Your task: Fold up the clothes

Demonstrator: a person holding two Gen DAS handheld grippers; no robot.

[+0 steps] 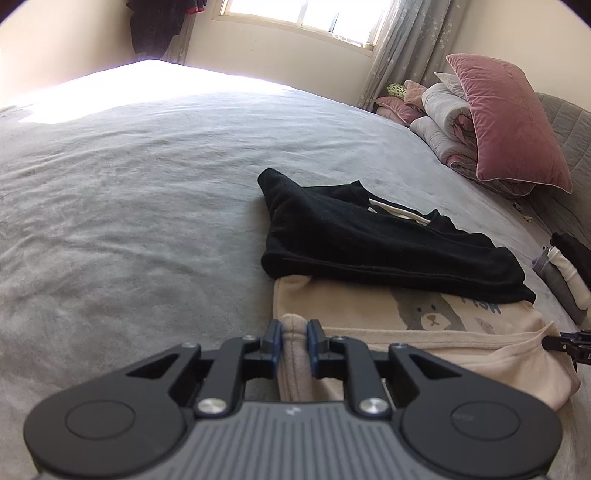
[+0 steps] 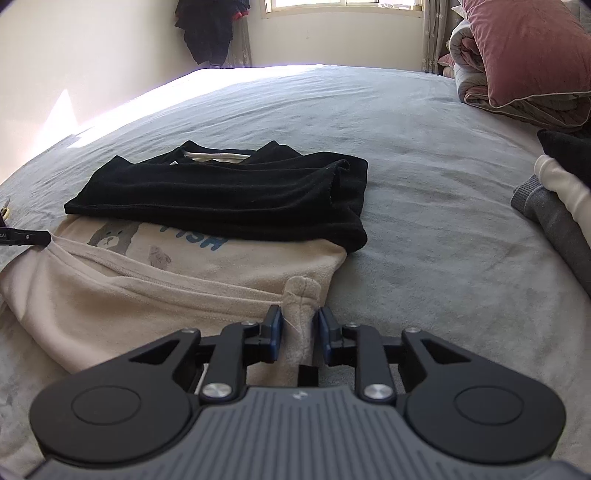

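A cream sweatshirt with a grey bear print and black sleeves lies on the grey bed, its black sleeves folded across the chest. My left gripper is shut on a bunched bottom corner of the cream fabric. My right gripper is shut on the other bottom corner of the sweatshirt, whose hem is lifted slightly. Each gripper's tip shows at the edge of the other's view, the right in the left wrist view and the left in the right wrist view.
A grey bedspread covers the bed. A pink pillow and rolled quilts sit at the headboard. Folded grey, white and black clothes lie to the right. Dark clothes hang by the window.
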